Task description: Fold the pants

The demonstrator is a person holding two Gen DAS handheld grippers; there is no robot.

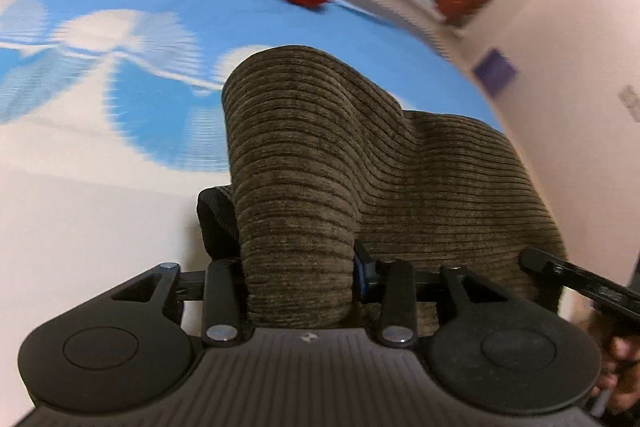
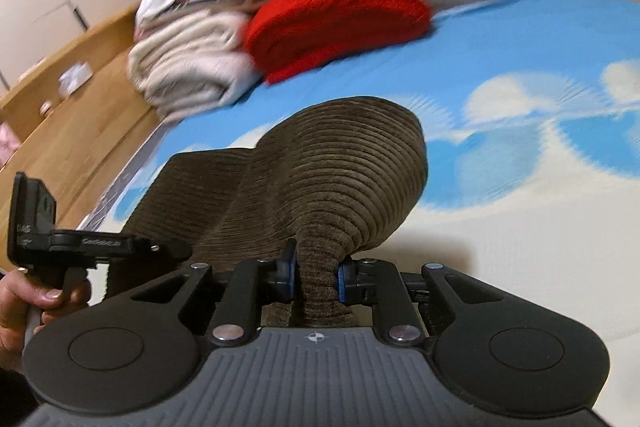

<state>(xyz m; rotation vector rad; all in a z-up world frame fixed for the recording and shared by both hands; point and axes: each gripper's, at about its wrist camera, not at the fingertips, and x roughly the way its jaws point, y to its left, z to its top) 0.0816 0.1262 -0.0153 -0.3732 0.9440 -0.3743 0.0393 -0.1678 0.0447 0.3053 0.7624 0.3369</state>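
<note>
While the right gripper [image 2: 314,277] has its blue-tipped fingers [image 2: 343,281] squeezed tight on a bunch of the brown ribbed pants [image 2: 332,171], the left gripper [image 1: 298,267] has its fingers closed on another bunch of the same pants [image 1: 320,155], so the cloth hangs between them in a big hump. Under the pants is a bed [image 2: 520,227] with a blue and white sheet. Farther back on the bed sit a folded red blanket [image 2: 340,15] and a stack of pale folded cloth [image 2: 188,67], all blurry.
</note>
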